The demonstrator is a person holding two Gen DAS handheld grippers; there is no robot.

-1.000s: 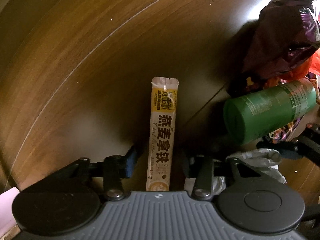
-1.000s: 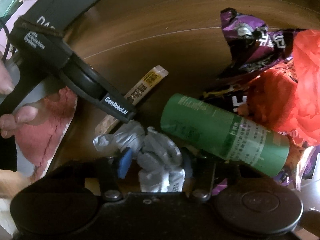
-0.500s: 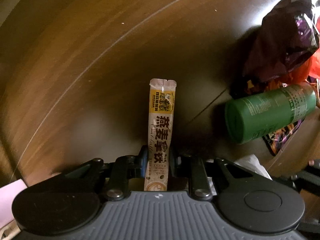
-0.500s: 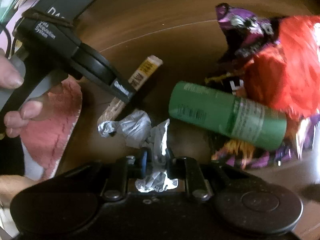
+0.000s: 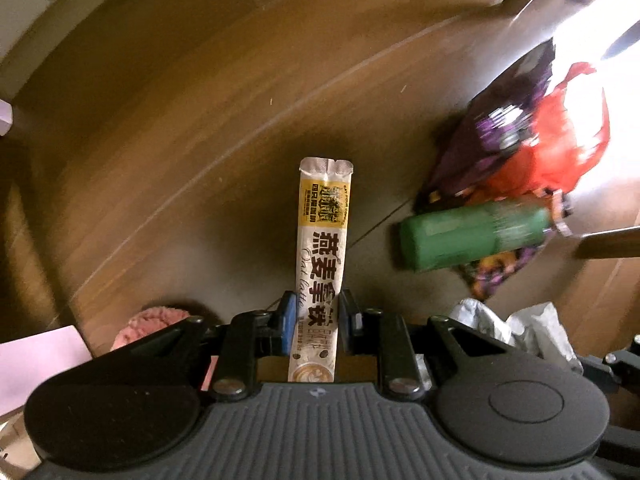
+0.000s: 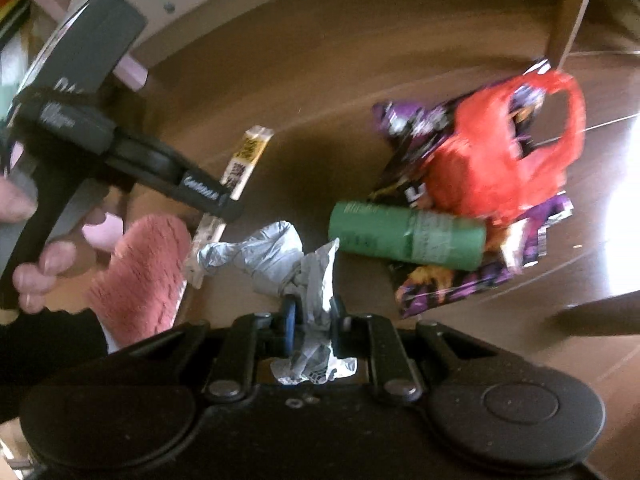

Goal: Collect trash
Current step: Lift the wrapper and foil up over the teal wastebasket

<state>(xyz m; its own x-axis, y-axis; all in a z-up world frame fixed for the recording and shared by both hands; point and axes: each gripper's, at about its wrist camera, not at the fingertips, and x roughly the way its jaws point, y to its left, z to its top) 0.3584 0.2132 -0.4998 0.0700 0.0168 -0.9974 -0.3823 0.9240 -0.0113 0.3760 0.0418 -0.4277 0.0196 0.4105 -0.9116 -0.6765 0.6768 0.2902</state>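
Left gripper [image 5: 315,314] is clamped on the sachet [image 5: 322,256] near its bottom end, so most of the stick pokes out past the pads with the floor [image 5: 168,128] well below. Right gripper [image 6: 313,317] is pinched on the tissue [image 6: 276,256], gripping only one twisted tail while the bulk hangs off to the side. Judged risks: the tissue could tear or slide out if swung fast, since the hold is on a thin bit; the long sachet could pivot in the pads or knock the tissue, as the two hands sit near each other. Can [image 6: 406,236], purple wrapper [image 6: 472,280] and red bag [image 6: 500,168] lie on the floor, not yet collected; the can looks likely to roll if bumped.
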